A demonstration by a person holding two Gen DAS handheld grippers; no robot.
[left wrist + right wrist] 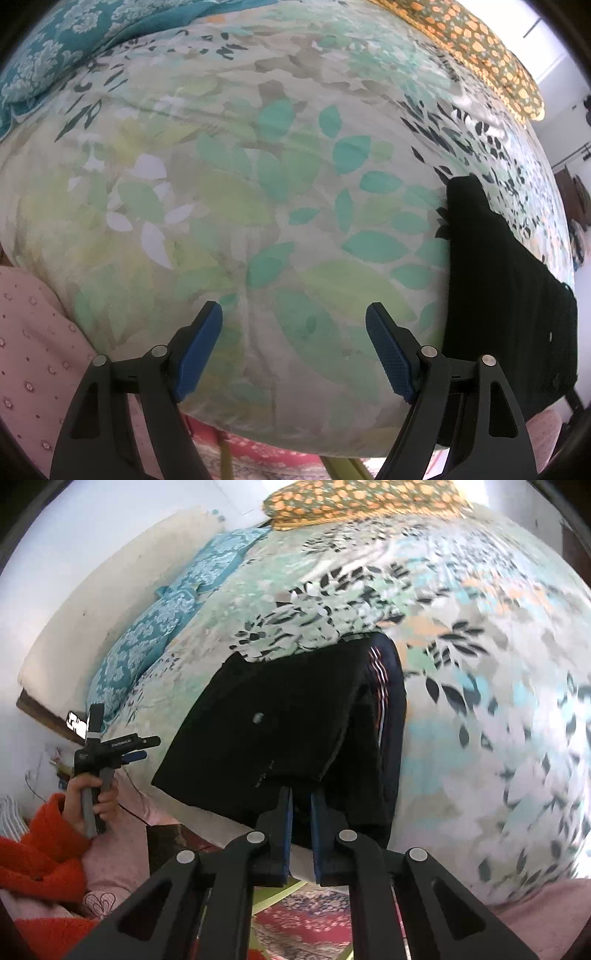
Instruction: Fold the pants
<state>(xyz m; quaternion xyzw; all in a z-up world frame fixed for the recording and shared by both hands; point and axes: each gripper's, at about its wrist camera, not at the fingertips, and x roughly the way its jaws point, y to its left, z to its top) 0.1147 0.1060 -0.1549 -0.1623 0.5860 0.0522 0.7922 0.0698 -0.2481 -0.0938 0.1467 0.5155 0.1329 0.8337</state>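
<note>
The black pants (288, 716) lie folded into a thick stack on the bed (258, 177), which is covered by a leaf-print sheet in greens, teal and grey. Red and white side stripes show along the stack's right edge in the right wrist view. The right gripper (301, 812) sits at the near edge of the stack, its jaws drawn almost together; dark cloth fills the narrow gap between the blue pads, though whether they pinch it cannot be told for sure.

The left gripper (293, 354) hangs over bare sheet to the left of the pants, jaws spread wide with nothing between them. In its view the pants (509, 295) lie at the right edge. A hand (94, 797) in an orange fleece sleeve (40, 849) holds that gripper. A teal patterned pillow (155, 638) rests at the far left, an orange-flowered pillow (362, 498) at the far end.
</note>
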